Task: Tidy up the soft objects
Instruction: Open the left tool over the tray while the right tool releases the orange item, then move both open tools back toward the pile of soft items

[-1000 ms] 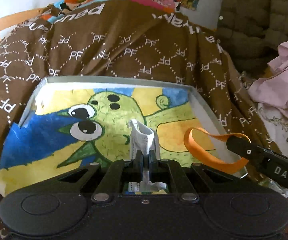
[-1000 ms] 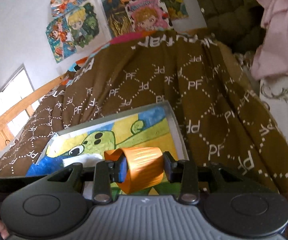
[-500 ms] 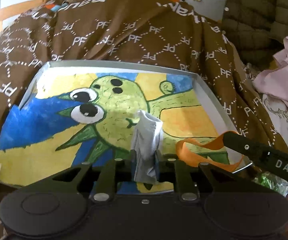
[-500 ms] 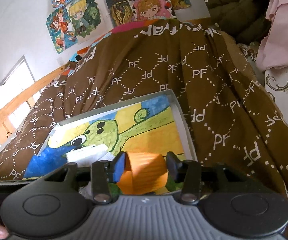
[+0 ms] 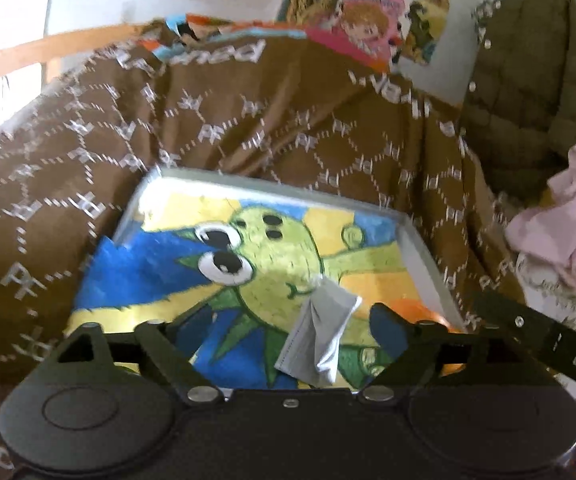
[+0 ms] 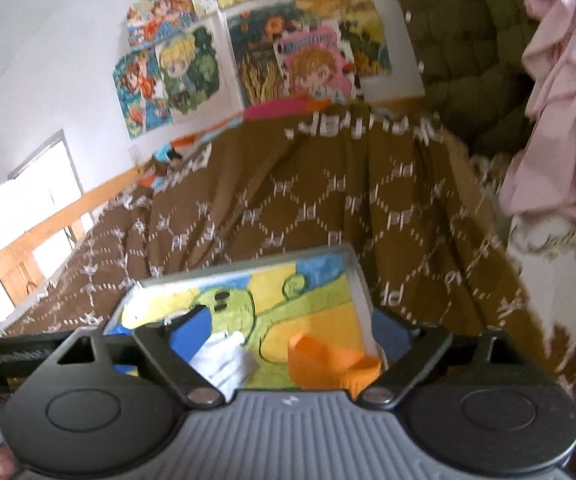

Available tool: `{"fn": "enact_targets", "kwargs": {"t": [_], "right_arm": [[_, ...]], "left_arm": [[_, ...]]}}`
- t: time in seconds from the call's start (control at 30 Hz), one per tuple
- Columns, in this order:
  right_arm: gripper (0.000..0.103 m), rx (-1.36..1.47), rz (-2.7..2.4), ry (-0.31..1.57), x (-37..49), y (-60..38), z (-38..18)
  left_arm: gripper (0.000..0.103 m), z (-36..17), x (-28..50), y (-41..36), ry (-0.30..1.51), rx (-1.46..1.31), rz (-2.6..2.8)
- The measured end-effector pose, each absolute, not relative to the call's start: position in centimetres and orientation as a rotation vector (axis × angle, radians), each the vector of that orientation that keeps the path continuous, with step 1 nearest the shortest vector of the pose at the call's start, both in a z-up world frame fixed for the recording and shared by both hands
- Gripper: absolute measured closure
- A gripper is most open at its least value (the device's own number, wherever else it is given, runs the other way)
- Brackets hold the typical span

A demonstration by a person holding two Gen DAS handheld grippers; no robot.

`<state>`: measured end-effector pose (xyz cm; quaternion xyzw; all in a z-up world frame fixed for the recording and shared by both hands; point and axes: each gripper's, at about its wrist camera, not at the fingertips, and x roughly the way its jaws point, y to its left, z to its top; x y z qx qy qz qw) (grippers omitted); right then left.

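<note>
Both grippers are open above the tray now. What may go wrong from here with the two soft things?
1. The grey-white face mask stands up between the open fingers of the left gripper, whose jaws have just been opening; it may catch on a finger.
2. The orange band lies near the tray's right wall, between the just-opened right gripper's fingers, and may slip out.

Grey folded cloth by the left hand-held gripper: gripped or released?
Released: the grey folded cloth lies on the painted tray, with the left hand-held gripper open, jaws just opened.
</note>
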<state>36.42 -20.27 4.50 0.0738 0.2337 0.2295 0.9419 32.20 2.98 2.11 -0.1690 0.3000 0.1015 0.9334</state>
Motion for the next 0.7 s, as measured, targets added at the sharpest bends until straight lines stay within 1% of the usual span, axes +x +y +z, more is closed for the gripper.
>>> {"fn": "enact_targets", "kwargs": {"t": [0.2, 0.37, 0.47, 0.7], "right_arm": [[0.002, 0.164, 0.455, 0.405, 32.9, -21.8, 7.6], [0.001, 0.155, 0.460, 0.352, 28.7, -22.7, 9.7], [0.000, 0.146, 0.449, 0.311, 26.0, -22.9, 10.4], [0.000, 0.130, 0.433, 0.248, 19.9, -22.9, 10.6]], "left_arm": [[0.004, 6.6, 28.6, 2.9, 0.533, -0.329, 0.224], [0.003, 9.5, 24.5, 1.9, 0.483, -0.293, 0.202], [0.001, 10.4, 21.5, 1.2, 0.458, -0.289, 0.195], [0.001, 11.0, 14.7, 0.3, 0.410, -0.291, 0.187]]}}
